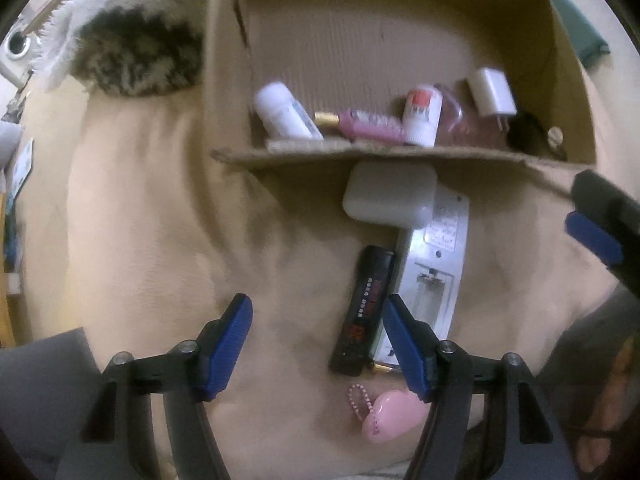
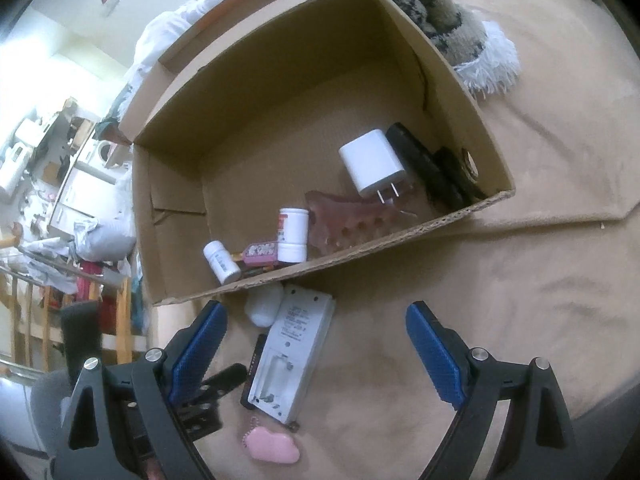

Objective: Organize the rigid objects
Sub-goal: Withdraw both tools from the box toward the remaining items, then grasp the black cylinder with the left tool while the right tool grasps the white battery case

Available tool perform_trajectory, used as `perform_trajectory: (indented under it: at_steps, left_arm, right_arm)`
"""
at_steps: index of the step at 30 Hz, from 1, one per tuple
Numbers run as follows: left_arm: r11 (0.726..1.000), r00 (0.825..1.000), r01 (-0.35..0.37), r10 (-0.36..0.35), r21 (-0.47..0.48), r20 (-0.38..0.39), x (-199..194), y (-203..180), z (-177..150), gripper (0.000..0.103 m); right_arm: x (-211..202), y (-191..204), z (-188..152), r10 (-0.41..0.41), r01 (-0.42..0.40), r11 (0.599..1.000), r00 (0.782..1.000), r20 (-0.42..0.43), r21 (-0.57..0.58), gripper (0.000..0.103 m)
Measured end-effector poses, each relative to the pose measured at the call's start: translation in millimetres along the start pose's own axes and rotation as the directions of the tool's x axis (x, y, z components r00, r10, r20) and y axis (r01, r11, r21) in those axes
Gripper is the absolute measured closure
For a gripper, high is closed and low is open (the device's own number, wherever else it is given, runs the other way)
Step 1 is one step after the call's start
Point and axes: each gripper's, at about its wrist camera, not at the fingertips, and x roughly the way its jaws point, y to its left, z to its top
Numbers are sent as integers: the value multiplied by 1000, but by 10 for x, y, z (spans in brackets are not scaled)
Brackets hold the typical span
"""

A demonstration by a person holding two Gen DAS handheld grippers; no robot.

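Note:
An open cardboard box (image 1: 400, 40) (image 2: 280, 92) sits on a tan bedspread and holds white bottles (image 1: 282, 110) (image 2: 294, 234), a pink tube (image 1: 368, 126), a white plug charger (image 1: 491, 92) (image 2: 374, 164), a pink comb (image 2: 348, 222) and a dark object (image 2: 424, 164). In front of the box lie a white case (image 1: 390, 200) (image 2: 264, 306), a white battery charger (image 1: 434, 276) (image 2: 292, 356), a black stick (image 1: 362, 312) and a pink cloud keychain (image 1: 394, 416) (image 2: 272, 446). My left gripper (image 1: 318, 344) is open just above the black stick. My right gripper (image 2: 316, 352) is open over the battery charger.
A fuzzy patterned blanket with white fringe (image 1: 132, 48) (image 2: 452, 28) lies beside the box. The tan bedspread (image 1: 140, 220) (image 2: 520, 280) stretches to both sides. A cluttered room with wooden rails (image 2: 60, 280) lies beyond the bed edge. The right gripper's finger shows at the left wrist view's right edge (image 1: 600, 232).

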Motion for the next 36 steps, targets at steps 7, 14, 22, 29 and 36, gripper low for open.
perform_trajectory:
  at_steps: [7,14,22,29,36]
  left_arm:
    - [996,995,74,-70,56,-65,206,-203,15,48]
    - [992,993,122,-122,-45,-3,15,-52,113,55]
    - [996,998,58,-60,-71,-27,110,57,122,55]
    - [998,996,56,-54,19,-74,278,-186,106,57]
    - [999,998,13,-10,39,-59,291,-342,183,87]
  right_arm:
    - [50,-67,11,-13,14,999,1000,-20,30,6]
    - [45,-100,6,-17,17,999,1000,-18,40,6]
    - [130,-33,4,-42,42,999,999,-29,5,6]
    - [133,-46,-7,-47,48,999,999,-24,10,6]
    - [185,-21,-35,-92,91,996,995,-33,-25,6]
